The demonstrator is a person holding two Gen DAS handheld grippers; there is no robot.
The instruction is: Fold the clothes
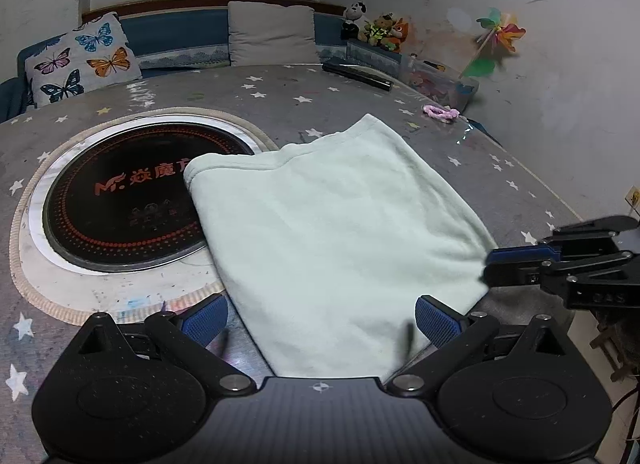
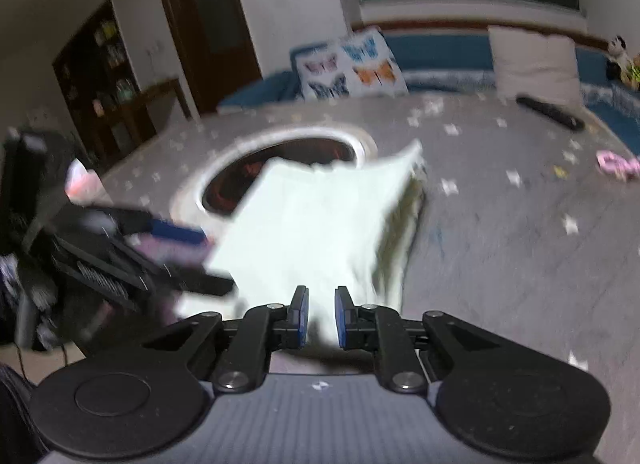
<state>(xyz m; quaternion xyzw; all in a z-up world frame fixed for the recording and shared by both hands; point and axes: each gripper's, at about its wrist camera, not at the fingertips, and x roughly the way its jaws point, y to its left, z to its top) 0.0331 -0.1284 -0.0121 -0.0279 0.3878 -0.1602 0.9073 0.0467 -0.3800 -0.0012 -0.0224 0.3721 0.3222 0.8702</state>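
A pale green garment (image 1: 332, 232) lies folded on the star-print table (image 1: 472, 184), its ten o'clock corner covering the round black cooktop (image 1: 120, 200). The right gripper (image 2: 321, 316) pinches its near edge; the left gripper (image 1: 320, 320) stands spread over it. A pink hair tie (image 1: 442, 113) lies at one o'clock.

Both tools share one build. The left gripper (image 1: 320, 320) has matte black linkage arms on two round stippled discs, silver pivot screws, blue ridged finger pads (image 1: 436, 324), and a ribbed grey body bearing a small white crosshair mark. The right gripper (image 2: 321, 314) matches it, with blue pads (image 2: 341, 318).
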